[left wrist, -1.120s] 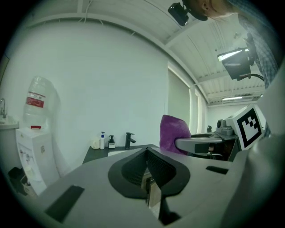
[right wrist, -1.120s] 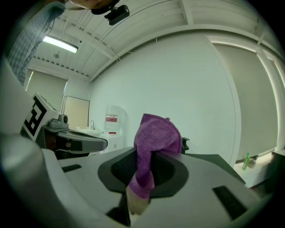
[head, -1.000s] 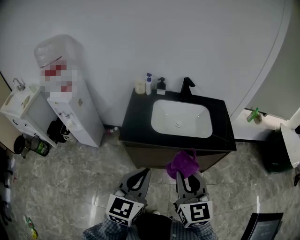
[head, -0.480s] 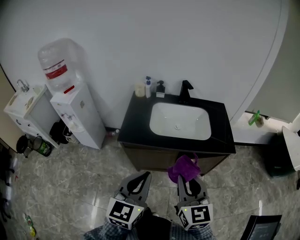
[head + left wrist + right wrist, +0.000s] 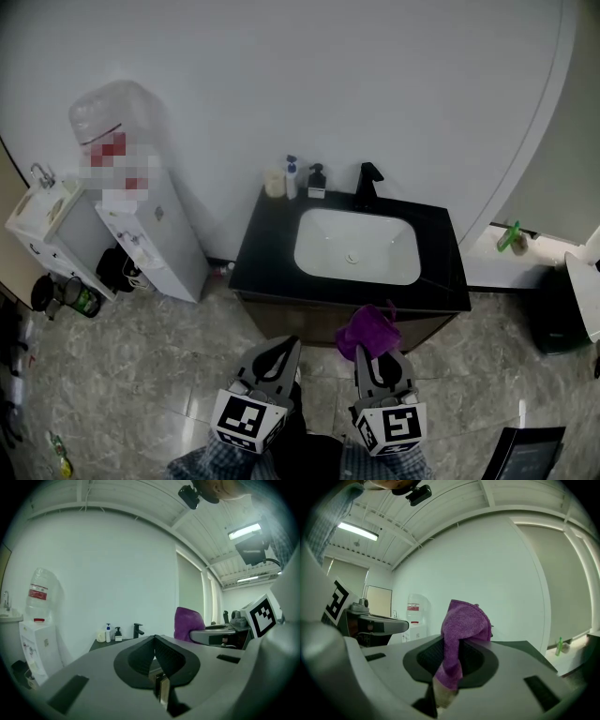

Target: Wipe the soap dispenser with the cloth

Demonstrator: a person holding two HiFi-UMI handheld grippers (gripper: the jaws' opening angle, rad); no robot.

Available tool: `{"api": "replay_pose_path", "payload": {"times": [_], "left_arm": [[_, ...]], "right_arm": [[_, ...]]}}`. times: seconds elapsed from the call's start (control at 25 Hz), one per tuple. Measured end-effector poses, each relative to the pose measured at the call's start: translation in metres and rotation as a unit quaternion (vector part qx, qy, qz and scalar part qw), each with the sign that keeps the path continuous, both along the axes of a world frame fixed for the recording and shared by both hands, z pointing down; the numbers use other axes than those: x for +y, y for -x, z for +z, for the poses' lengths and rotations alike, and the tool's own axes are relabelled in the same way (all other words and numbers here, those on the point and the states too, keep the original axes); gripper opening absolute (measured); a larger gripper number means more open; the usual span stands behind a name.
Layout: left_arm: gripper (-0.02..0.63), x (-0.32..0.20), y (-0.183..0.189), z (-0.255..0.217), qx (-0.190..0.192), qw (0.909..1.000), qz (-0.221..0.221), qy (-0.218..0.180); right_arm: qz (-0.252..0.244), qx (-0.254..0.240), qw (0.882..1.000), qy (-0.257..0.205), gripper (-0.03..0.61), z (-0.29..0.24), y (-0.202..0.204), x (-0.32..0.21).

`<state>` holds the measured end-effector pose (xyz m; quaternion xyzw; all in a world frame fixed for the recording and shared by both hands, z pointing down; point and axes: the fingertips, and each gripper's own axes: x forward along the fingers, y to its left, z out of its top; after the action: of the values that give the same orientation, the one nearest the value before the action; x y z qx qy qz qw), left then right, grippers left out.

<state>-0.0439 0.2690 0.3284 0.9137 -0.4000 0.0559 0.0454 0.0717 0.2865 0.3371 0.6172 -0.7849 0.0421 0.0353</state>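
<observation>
The black soap dispenser (image 5: 317, 180) stands at the back of the black vanity top (image 5: 255, 251), left of the faucet (image 5: 367, 184); it looks small and far off in the left gripper view (image 5: 117, 633). My right gripper (image 5: 364, 350) is shut on a purple cloth (image 5: 368, 328) that bunches up over its tips (image 5: 461, 632), in front of the vanity's front edge. My left gripper (image 5: 285, 346) is beside it, shut with nothing in it (image 5: 154, 640). Both are well short of the dispenser.
A white bottle with a blue pump (image 5: 291, 175) and a cream jar (image 5: 273, 182) stand left of the dispenser. The white basin (image 5: 356, 247) fills the middle of the counter. A water cooler (image 5: 141, 220) stands at the left, and a small side sink (image 5: 37, 208) beyond it.
The head view has drifted slightly, so the vanity sits a little more to the left. Both grippers stay low in front of it, with the cloth still held.
</observation>
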Motion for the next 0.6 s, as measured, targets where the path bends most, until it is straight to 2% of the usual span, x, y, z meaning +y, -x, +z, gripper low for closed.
{"api": "replay_pose_path", "payload": {"times": [0.28,0.4,0.6], "left_arm": [[0.002,-0.064,-0.016,0.009,-0.009,0.9995,0.022,-0.021],[0.002,-0.11,-0.02,0.005,-0.013,0.9987,0.026,-0.041],[0.002,-0.193,-0.02,0.003,-0.003,0.999,0.031,-0.032]], "right_arm": [[0.002,0.017,1.0,-0.003,0.077,0.008,-0.003,-0.06],[-0.002,0.024,1.0,0.0,0.077,0.01,-0.004,-0.106],[0.008,0.021,1.0,0.008,0.077,0.008,-0.003,-0.191]]}}
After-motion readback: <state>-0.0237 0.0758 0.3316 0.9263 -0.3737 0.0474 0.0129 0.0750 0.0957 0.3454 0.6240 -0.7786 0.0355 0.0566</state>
